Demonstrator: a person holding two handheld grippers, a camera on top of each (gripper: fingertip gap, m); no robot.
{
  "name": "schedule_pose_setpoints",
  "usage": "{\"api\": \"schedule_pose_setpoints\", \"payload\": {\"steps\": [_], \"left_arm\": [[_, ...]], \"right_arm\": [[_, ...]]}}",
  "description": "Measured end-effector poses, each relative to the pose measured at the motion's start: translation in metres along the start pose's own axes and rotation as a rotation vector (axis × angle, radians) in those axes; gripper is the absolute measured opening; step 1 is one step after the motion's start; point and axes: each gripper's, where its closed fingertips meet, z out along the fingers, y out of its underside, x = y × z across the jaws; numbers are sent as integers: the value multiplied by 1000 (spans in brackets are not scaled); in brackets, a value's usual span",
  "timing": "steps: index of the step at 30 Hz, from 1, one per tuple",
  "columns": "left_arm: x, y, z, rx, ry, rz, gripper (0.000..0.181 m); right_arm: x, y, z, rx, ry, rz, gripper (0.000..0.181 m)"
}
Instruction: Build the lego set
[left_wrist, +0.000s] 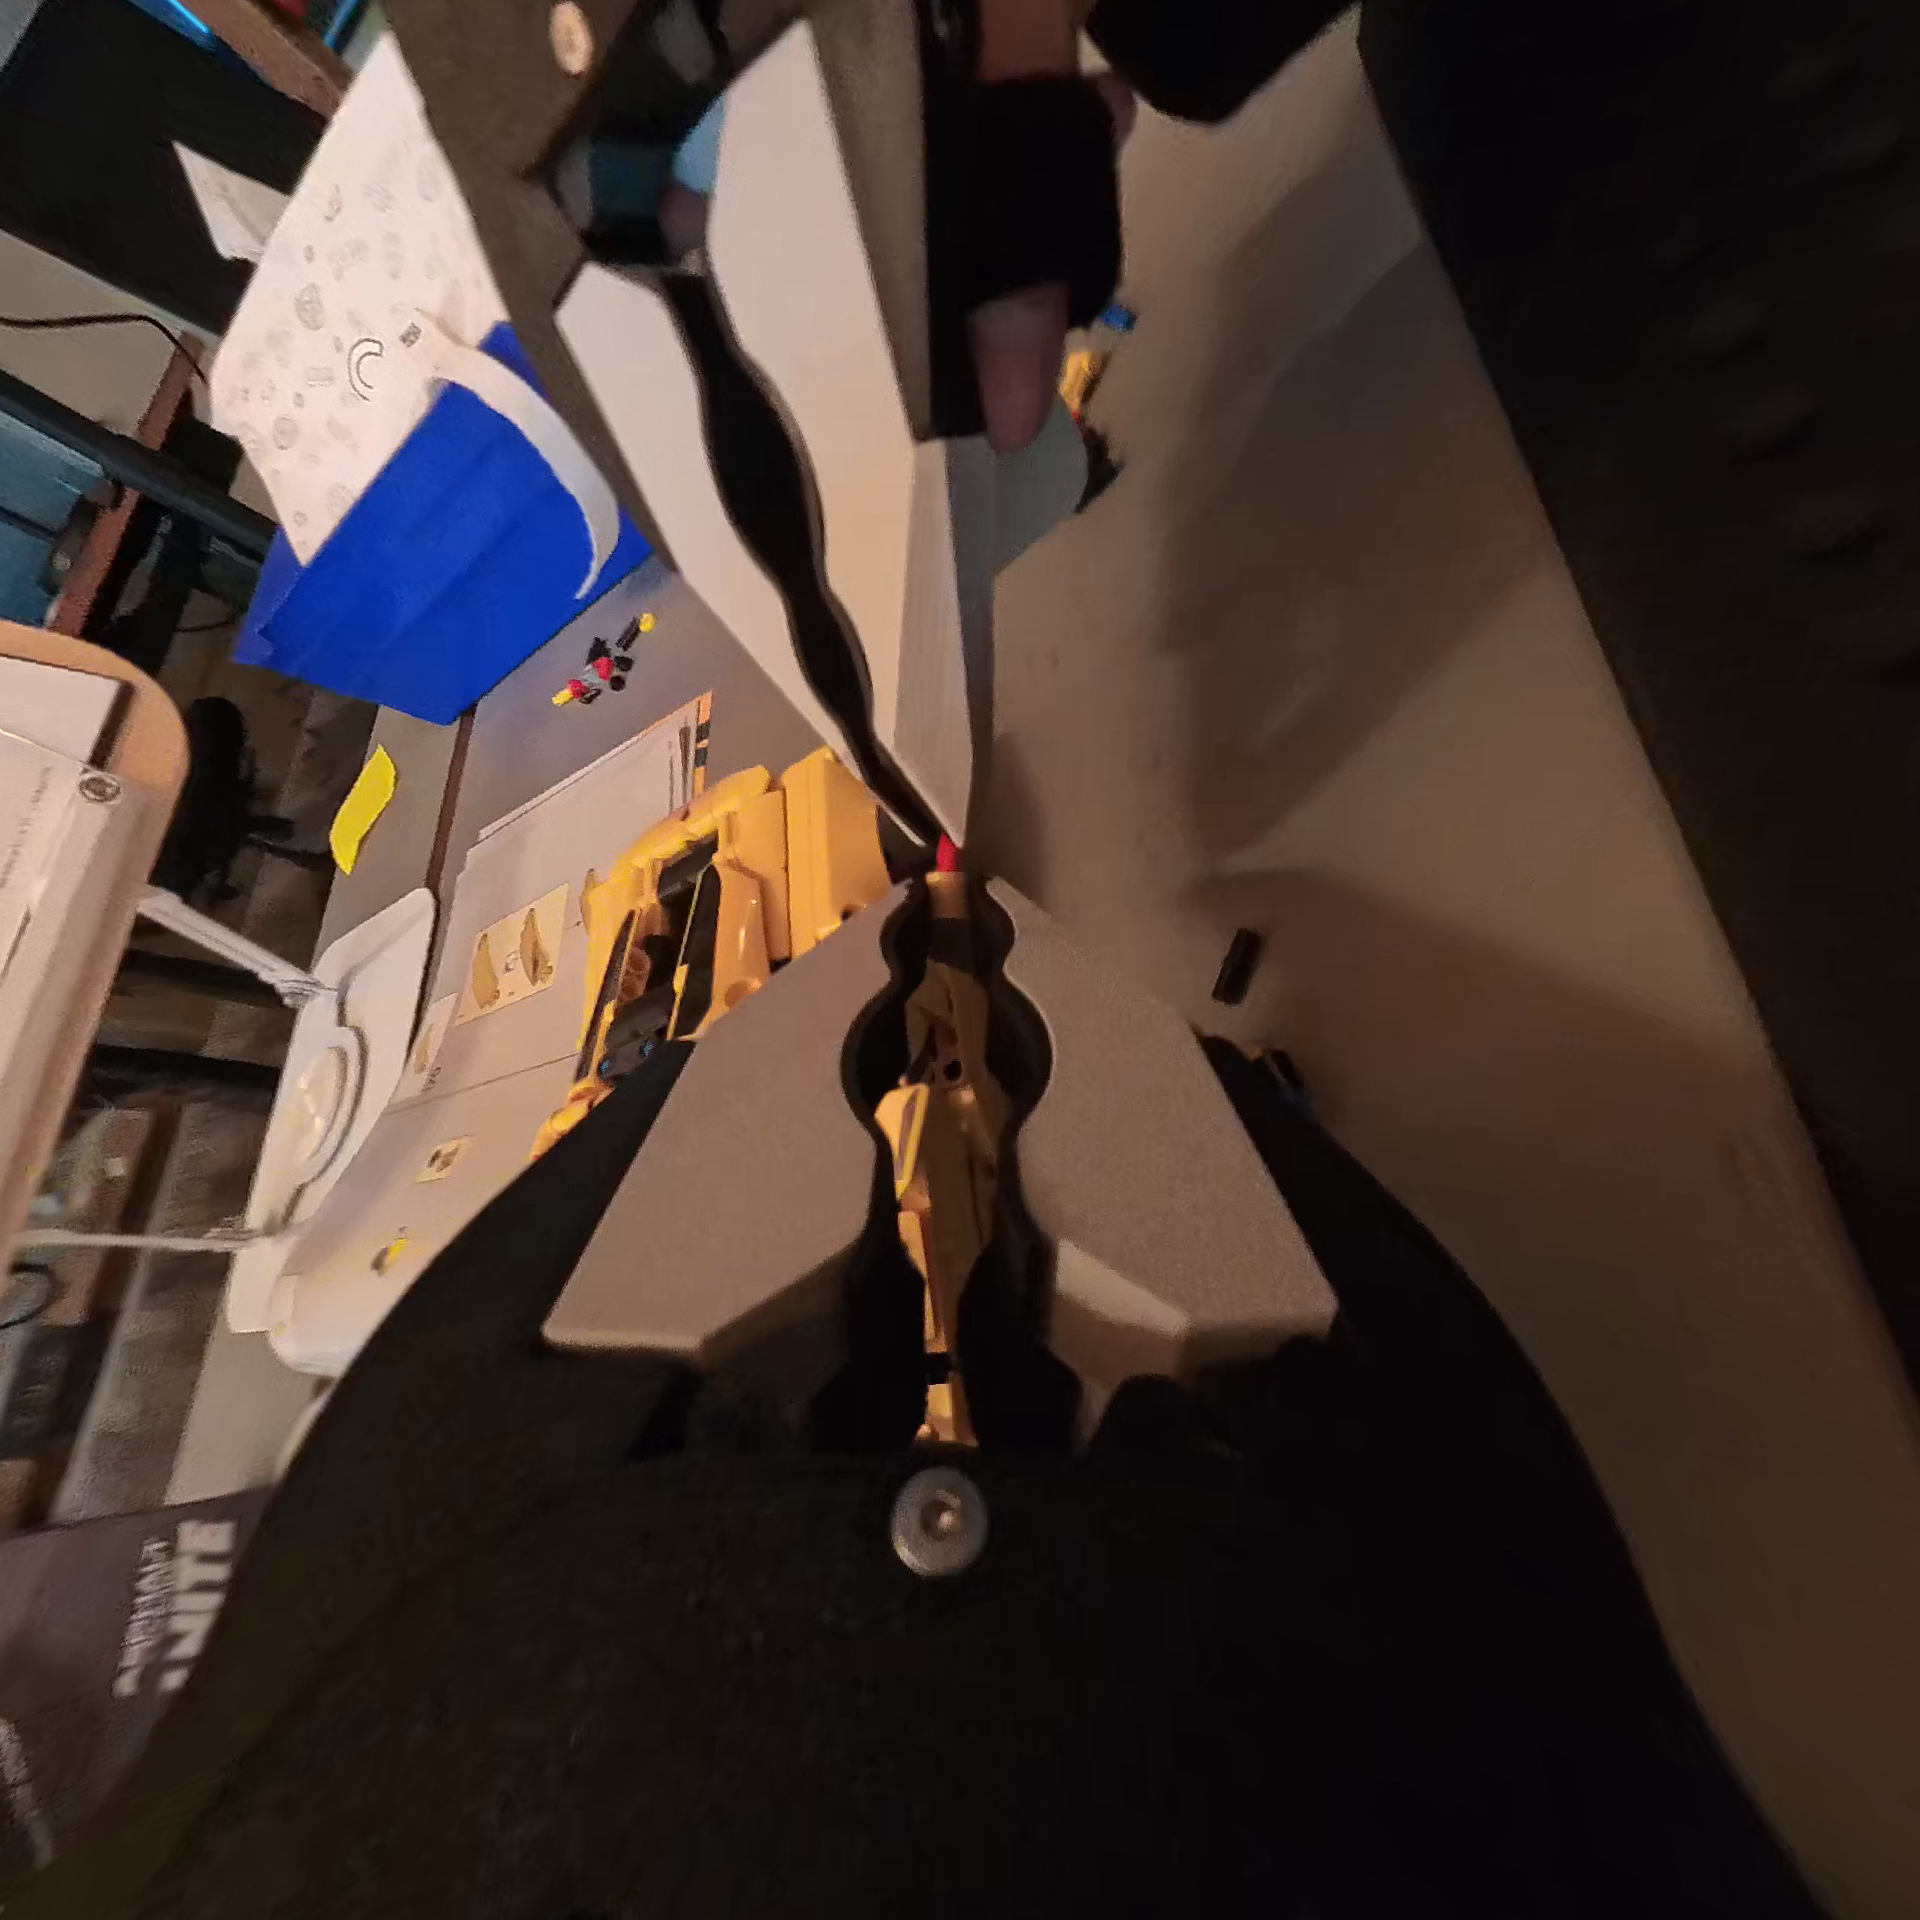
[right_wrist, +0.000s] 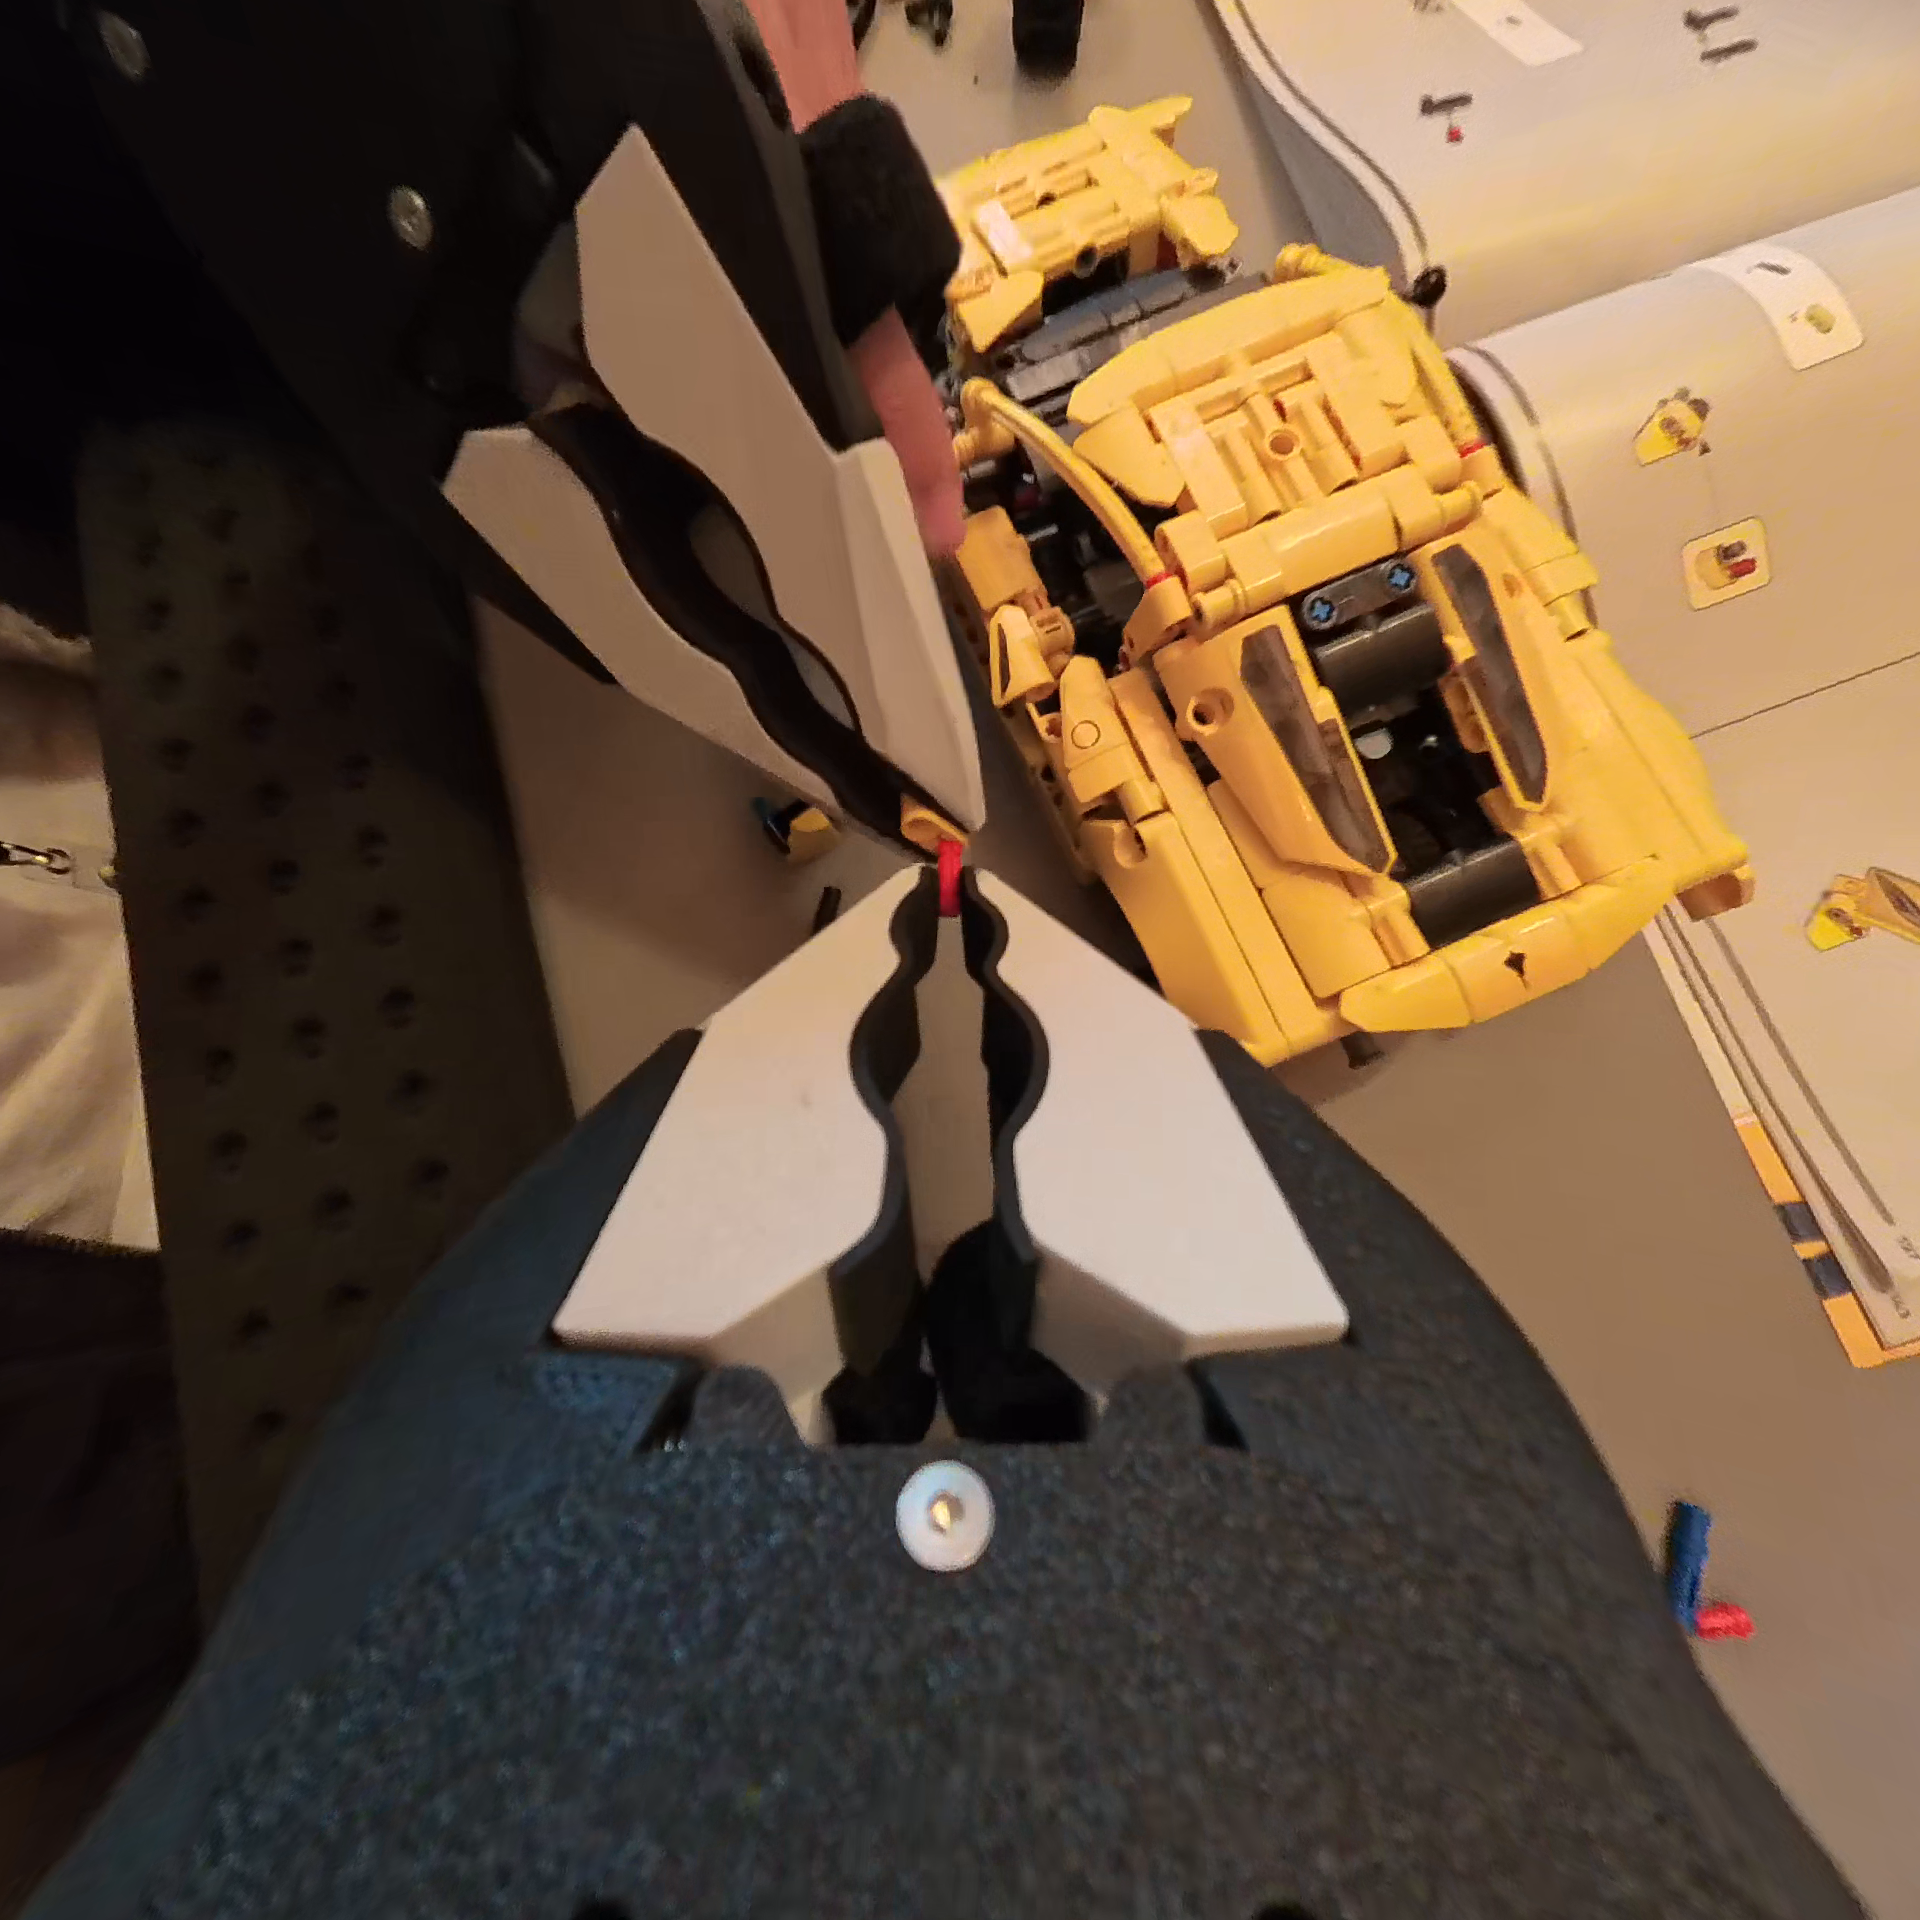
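Note:
My left gripper (left_wrist: 948, 896) is shut on a long yellow lego piece (left_wrist: 940, 1122) that lies between its fingers. My right gripper (right_wrist: 943, 906) is shut on a small red pin (right_wrist: 948, 881) at its fingertips. The two grippers meet tip to tip, and the red pin (left_wrist: 948, 854) touches the end of the yellow piece (right_wrist: 923, 816). In the right wrist view the left gripper (right_wrist: 940, 823) comes in from the upper left. In the left wrist view the right gripper (left_wrist: 940, 826) comes in from above. The yellow lego car (right_wrist: 1351, 675) rests on the table just behind the tips.
An open instruction booklet (right_wrist: 1766, 499) lies under and to the right of the car. A blue and red piece (right_wrist: 1694, 1579) lies near the right. A blue bag (left_wrist: 447, 561), small loose parts (left_wrist: 603, 665) and a white tray (left_wrist: 343, 1039) are at the left.

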Motion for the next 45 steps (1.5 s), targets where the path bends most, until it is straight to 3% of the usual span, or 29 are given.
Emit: {"api": "schedule_pose_setpoints", "payload": {"steps": [5, 8, 11, 14, 16, 18, 24, 32, 38, 45], "left_arm": [[-9, -17, -10, 127, 14, -133, 7], [-17, -25, -18, 202, 7, -199, 7], [-28, -43, -33, 353, -5, -258, 7], [-38, -63, -53, 550, -32, -268, 7], [-40, -67, -58, 598, -40, -272, 7], [-40, -70, -61, 619, -39, -269, 7], [-37, -69, -59, 607, -33, -258, 7], [-34, -64, -53, 544, -54, -196, 7], [-34, -60, -50, 488, -65, -185, 6], [-32, -50, -40, 355, -67, -195, 6]], "right_arm": [[-4, -10, -10, 100, -73, 73, 8], [-11, -25, -25, 256, -196, 154, 21], [-18, -50, -52, 529, -425, 359, 31], [-27, -67, -70, 726, -785, 633, 37], [-30, -73, -72, 789, -955, 754, 37], [-33, -76, -71, 834, -1029, 794, 33], [-35, -76, -62, 828, -1028, 817, 20], [-33, -71, -58, 824, -1006, 831, 19], [-31, -69, -54, 818, -914, 783, 19], [-24, -60, -42, 757, -705, 705, 20]]}}
